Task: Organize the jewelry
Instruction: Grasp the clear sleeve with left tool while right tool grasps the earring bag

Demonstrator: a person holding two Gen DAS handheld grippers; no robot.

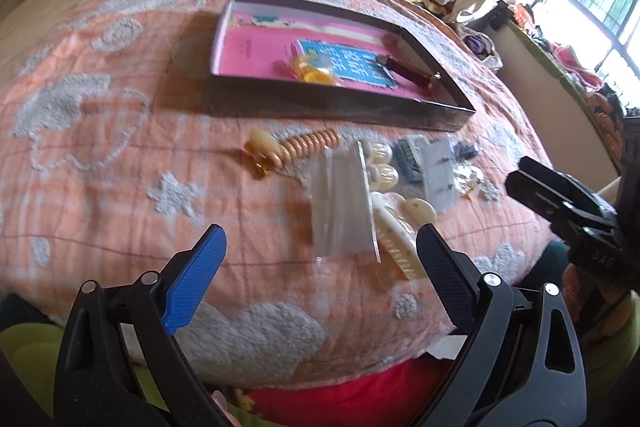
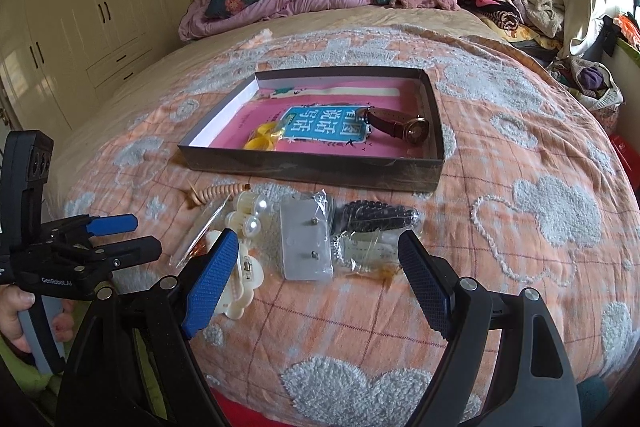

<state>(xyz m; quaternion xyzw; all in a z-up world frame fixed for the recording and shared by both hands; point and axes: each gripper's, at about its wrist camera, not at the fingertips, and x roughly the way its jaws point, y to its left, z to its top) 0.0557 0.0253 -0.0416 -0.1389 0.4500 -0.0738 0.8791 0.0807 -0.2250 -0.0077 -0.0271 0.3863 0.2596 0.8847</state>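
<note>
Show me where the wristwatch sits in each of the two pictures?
Left wrist view: the wristwatch lies in the far right part of the shallow box, right of centre, upper half.
Right wrist view: the wristwatch lies in the box's right end, just above centre.
Shared landmark: the yellow packet inside the same box.

1. The right tongs (image 2: 316, 291) stand wide apart, empty, above jewelry on the bed (image 2: 500, 267).
2. Between their fingers lie an earring card (image 2: 306, 247) and a dark beaded bracelet (image 2: 380, 217) in plastic.
3. The shallow box (image 2: 320, 167) holds a wristwatch (image 2: 396, 125) and a yellow item (image 2: 262, 141).
4. The left tongs (image 2: 132, 235), hand-held, are open at left.
</note>
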